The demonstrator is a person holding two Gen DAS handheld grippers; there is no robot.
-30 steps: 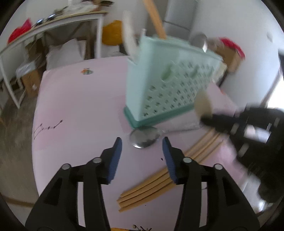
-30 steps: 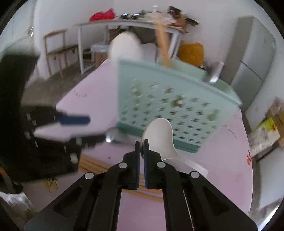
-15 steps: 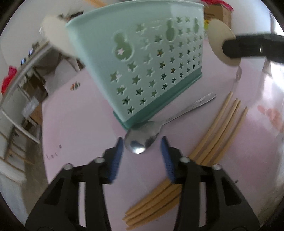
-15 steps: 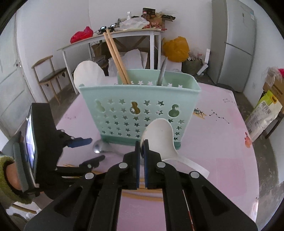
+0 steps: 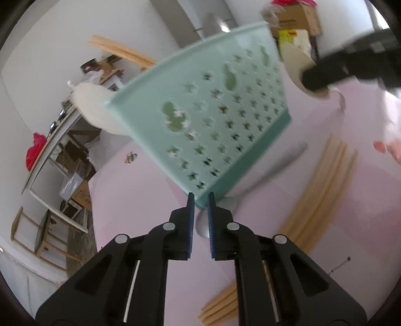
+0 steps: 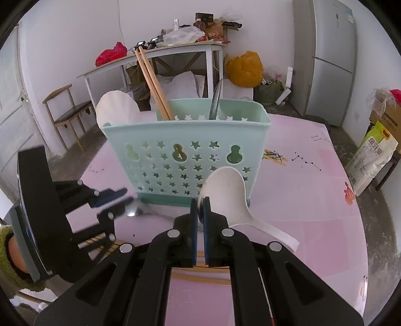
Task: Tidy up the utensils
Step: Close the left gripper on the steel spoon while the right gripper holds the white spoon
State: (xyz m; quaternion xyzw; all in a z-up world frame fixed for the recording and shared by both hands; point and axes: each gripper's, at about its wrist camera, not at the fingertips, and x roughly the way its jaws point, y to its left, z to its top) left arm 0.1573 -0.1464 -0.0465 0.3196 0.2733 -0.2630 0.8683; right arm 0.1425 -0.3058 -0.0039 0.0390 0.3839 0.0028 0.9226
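the left gripper [image 5: 199, 200] fingers have just been closing around the metal spoon [image 5: 201, 227] bowl on the desk [image 5: 140, 200] beside the mint utensil caddy [image 6: 186, 153]; it looks pinched, ready to lift. the right gripper [image 6: 199, 201] clenches the white rice paddle [image 6: 225, 190].

Grey fridge [image 6: 333, 60] standing tall against the far right wall. White side table [image 6: 160, 54] sitting along the back wall, carrying a red bag [image 6: 111, 54], a clear plastic bag [image 6: 183, 35] and dark clutter too small to make out. Yellow sack [image 6: 244, 69] slumping on the floor right of that table; white pillows [image 6: 181, 84] lying underneath it. Wooden chair [image 6: 66, 114] standing at left, near a white door [image 6: 10, 105]. Printed food bag [image 6: 371, 158] leaning off the right edge of the pink tabletop [image 6: 313, 190]. Cardboard box [image 5: 298, 15] showing top right in the left wrist view.
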